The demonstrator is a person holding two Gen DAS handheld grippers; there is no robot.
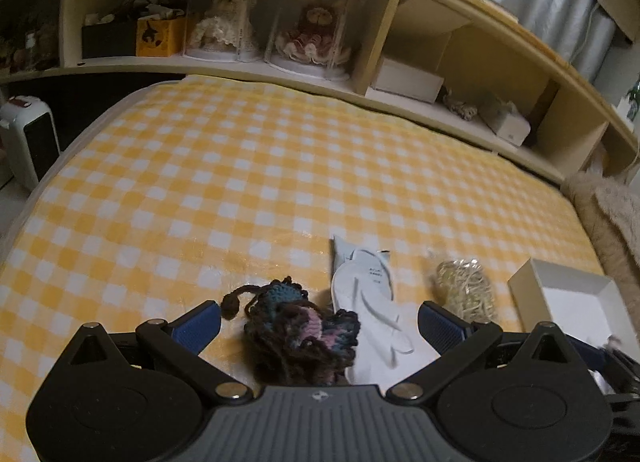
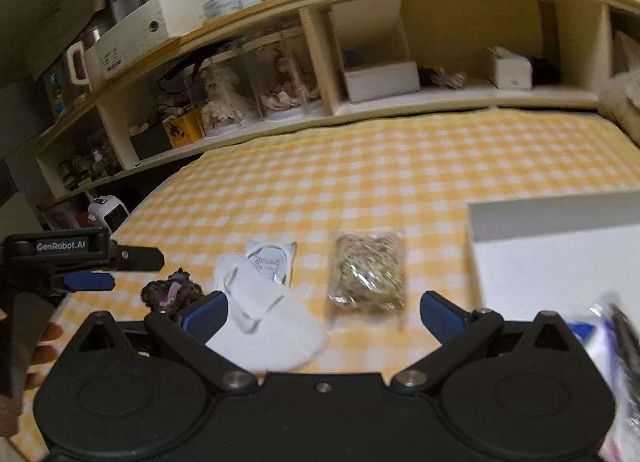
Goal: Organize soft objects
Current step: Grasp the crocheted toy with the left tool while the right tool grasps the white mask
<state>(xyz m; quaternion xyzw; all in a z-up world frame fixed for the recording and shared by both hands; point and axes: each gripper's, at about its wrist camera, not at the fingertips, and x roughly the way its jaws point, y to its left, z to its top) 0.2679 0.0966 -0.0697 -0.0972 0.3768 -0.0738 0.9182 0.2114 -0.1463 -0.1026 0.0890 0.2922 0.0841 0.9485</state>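
Observation:
A dark crocheted pouch point(image 1: 298, 332) lies on the yellow checked bedspread point(image 1: 248, 181), between the open fingers of my left gripper point(image 1: 320, 320). Beside it on the right lie white slippers in a clear bag point(image 1: 370, 302) and a clear packet of straw-coloured stuffing point(image 1: 466, 290). A white open box point(image 1: 576, 302) stands at the right. In the right wrist view my right gripper point(image 2: 324, 312) is open and empty over the slippers point(image 2: 264, 302) and the packet point(image 2: 366, 274); the pouch point(image 2: 172, 292) and my left gripper point(image 2: 86, 282) are at the left, the box point(image 2: 556, 258) at the right.
A wooden headboard shelf point(image 1: 360, 61) with dolls in clear cases and small boxes runs along the far side of the bed. A white heater point(image 1: 28, 141) stands off the bed's left edge. A beige fluffy blanket point(image 1: 608, 213) lies at the right. A blurred plastic-wrapped item point(image 2: 616, 362) is in the box.

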